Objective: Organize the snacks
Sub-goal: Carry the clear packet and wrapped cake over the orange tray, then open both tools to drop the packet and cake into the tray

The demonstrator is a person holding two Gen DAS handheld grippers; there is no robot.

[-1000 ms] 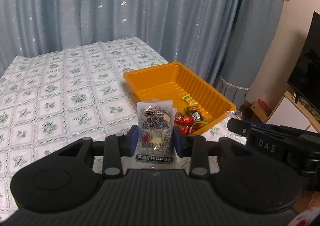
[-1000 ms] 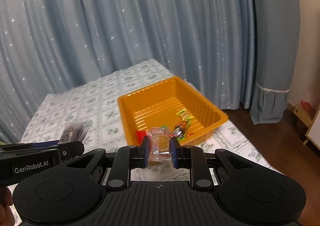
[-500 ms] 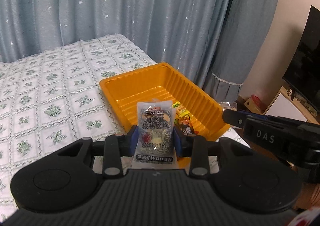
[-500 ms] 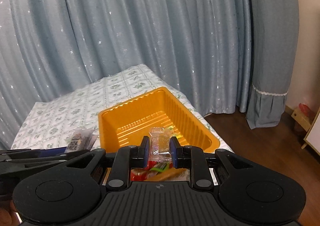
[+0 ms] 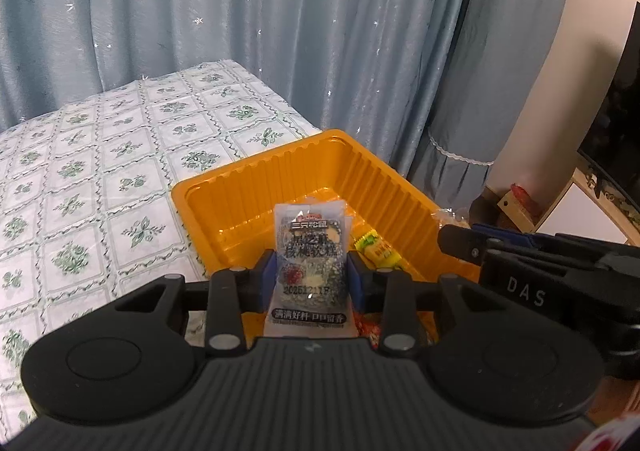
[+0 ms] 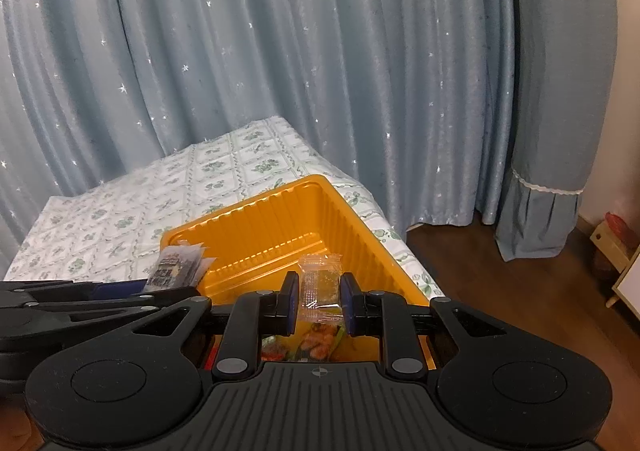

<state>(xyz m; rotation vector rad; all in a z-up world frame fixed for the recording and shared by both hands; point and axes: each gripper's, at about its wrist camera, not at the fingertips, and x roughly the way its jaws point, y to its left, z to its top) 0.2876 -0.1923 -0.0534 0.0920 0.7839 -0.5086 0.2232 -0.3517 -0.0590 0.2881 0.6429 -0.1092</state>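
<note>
An orange ribbed tray [image 5: 400, 187] [image 6: 352, 227] sits at the table's right end. My left gripper [image 5: 312, 275] is shut on a grey and white snack packet [image 5: 310, 251], held upright above the tray's near end. My right gripper [image 6: 319, 297] is shut on a small clear orange candy packet [image 6: 320, 283], also over the tray. A yellow-green wrapped snack [image 5: 376, 249] and red and green wrapped snacks [image 6: 316, 343] lie in the tray below. The left gripper's packet [image 6: 176, 267] shows in the right wrist view; the right gripper's body [image 5: 540, 271] shows in the left wrist view.
The table has a white cloth with green flower squares [image 5: 100, 171]. Blue starred curtains [image 6: 280, 51] hang close behind. To the right are a wooden floor [image 6: 500, 291], a low cabinet [image 5: 580, 211] and a dark screen [image 5: 620, 123].
Both grippers have moved forward and over the tray, each still holding its packet. The tray now fills more of both views.
</note>
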